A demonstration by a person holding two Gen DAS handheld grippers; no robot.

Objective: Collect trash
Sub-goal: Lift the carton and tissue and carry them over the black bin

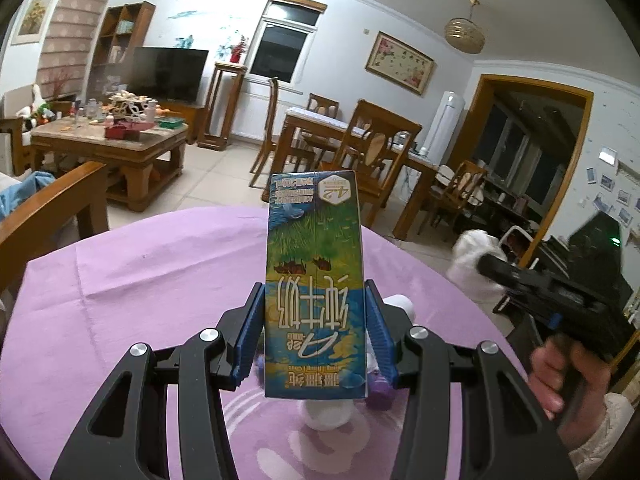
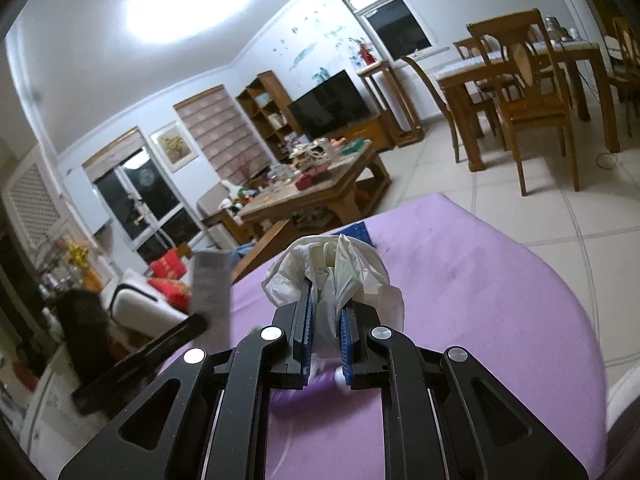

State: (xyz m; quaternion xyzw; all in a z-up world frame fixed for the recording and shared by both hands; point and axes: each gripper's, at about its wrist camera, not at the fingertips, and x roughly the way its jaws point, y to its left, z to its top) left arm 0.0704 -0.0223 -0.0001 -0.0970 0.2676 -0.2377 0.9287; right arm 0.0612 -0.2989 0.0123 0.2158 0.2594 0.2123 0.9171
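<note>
My left gripper [image 1: 315, 296] is shut on a blue-green milk carton [image 1: 316, 280], held upright and upside down above the purple-covered round table [image 1: 140, 280]. My right gripper [image 2: 326, 292] is shut on a crumpled white plastic bag [image 2: 336, 264] above the same table [image 2: 460, 300]. In the left wrist view the right gripper [image 1: 492, 266] shows blurred at the right edge with the white bag [image 1: 472, 256]. In the right wrist view the carton [image 2: 212, 292] shows blurred at the left. A white object [image 1: 326, 414] and a purple one [image 1: 378, 390] lie on the table under the carton.
A wooden armrest [image 1: 48, 216] borders the table on the left. A cluttered coffee table [image 1: 108, 136], a TV [image 1: 168, 72] and a dining set with chairs [image 1: 360, 140] stand farther off on the tiled floor. A sofa with red cushions [image 2: 168, 280] is at the left.
</note>
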